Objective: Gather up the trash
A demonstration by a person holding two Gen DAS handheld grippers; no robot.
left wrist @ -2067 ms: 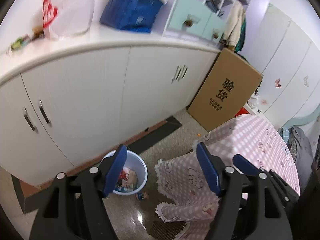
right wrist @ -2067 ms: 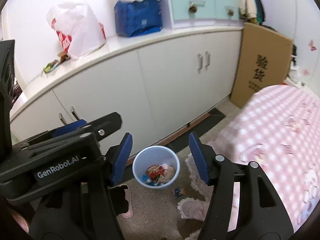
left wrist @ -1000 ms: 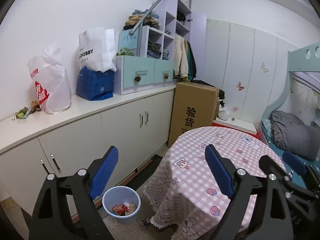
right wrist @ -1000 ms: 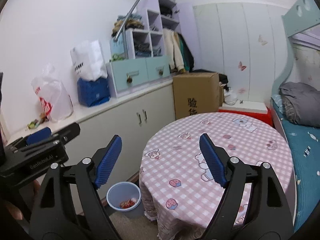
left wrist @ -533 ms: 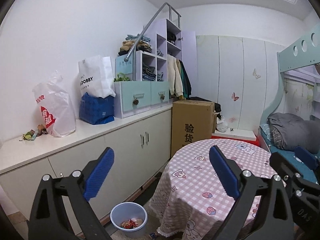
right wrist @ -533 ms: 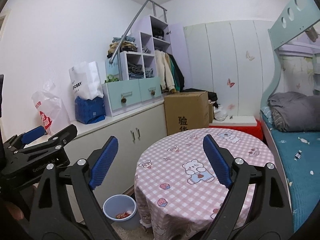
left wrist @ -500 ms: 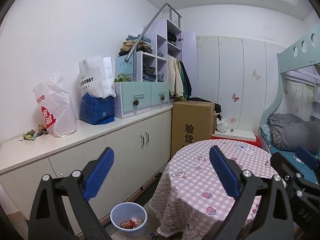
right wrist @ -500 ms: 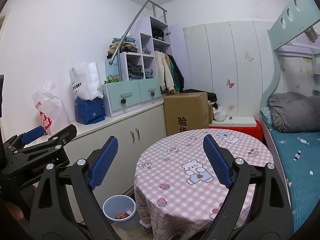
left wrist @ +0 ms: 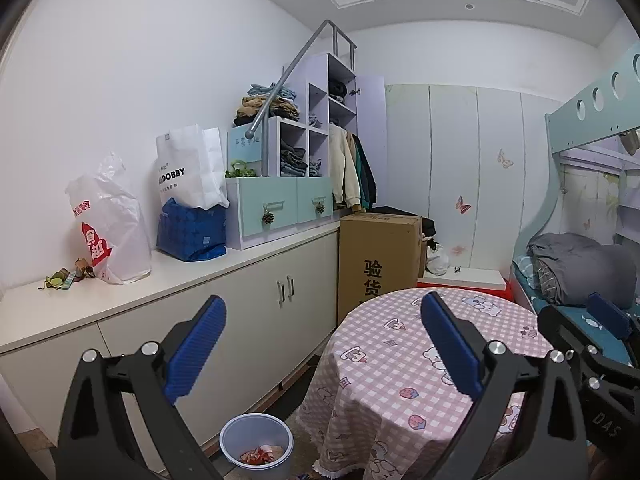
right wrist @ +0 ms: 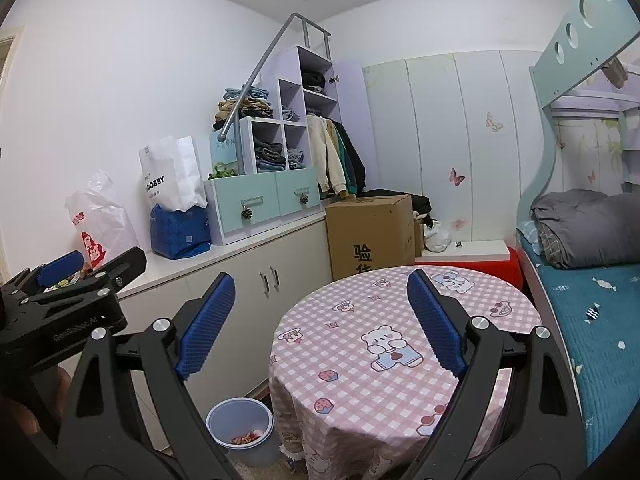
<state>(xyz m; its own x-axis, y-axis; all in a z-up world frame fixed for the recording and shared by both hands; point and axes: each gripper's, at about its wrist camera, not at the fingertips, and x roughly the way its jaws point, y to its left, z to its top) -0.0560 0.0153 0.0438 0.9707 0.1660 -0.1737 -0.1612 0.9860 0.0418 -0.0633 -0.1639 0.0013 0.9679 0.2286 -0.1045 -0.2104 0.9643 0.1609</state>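
Observation:
A pale blue trash bin (left wrist: 256,444) with red and white wrappers inside stands on the floor between the white cabinets and the round table; it also shows in the right wrist view (right wrist: 240,426). My left gripper (left wrist: 320,344) is open and empty, held high above the bin. My right gripper (right wrist: 318,322) is open and empty, over the near edge of the table. The left gripper's body shows at the left of the right wrist view (right wrist: 68,300). A few wrappers (left wrist: 64,278) lie on the counter by a white plastic bag (left wrist: 108,224).
A round table with a pink checked cloth (left wrist: 432,364) fills the middle; it also shows in the right wrist view (right wrist: 392,344). A cardboard box (left wrist: 378,264), white cabinets (left wrist: 248,312), a blue bag (left wrist: 190,230) and a bunk bed (right wrist: 592,280) surround it.
Both grippers have risen and tilted up from close above the bin to a view over the whole room. In the last half second they barely moved. Both stay open.

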